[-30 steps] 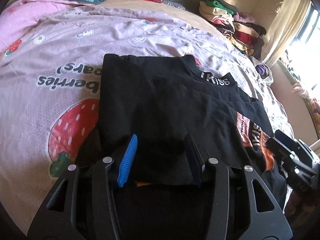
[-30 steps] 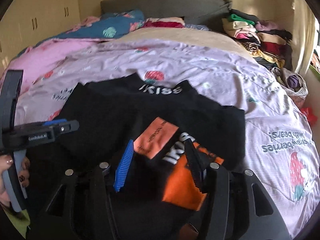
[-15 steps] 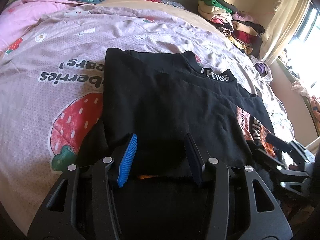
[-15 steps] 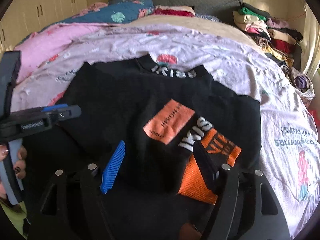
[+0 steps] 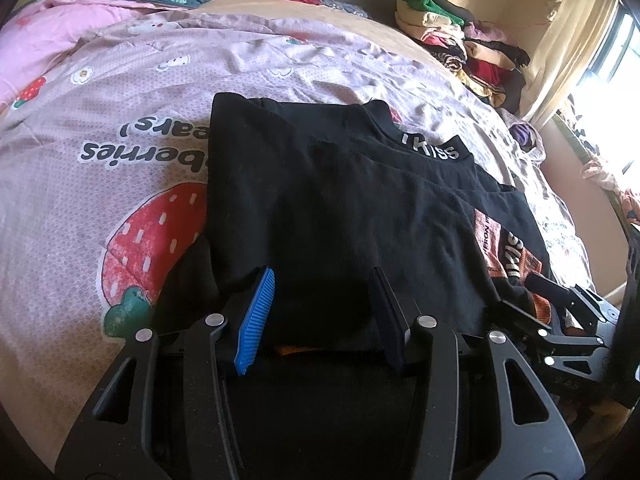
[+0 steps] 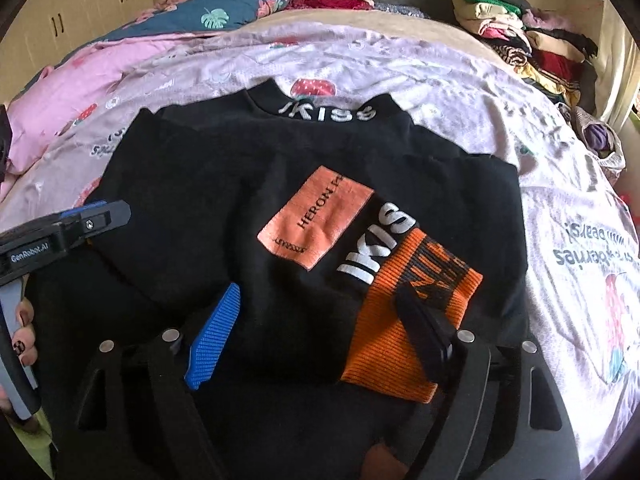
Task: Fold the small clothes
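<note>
Black sweater [image 6: 224,184] lies partly folded on the bed's strawberry-print bedspread [image 5: 120,128], straight ahead of both grippers, its lettered collar [image 6: 328,114] at the far end. We see our left gripper [image 5: 320,312] part open, the near hem of the sweater between its fingers; we cannot tell whether the pads press on it. Our right gripper [image 6: 320,336] is opening, jaws wide over the orange cuff [image 6: 400,344] and the black sleeve, not pinching them. Beyond the right gripper's far right sits a pile of folded clothes [image 6: 520,32].
</note>
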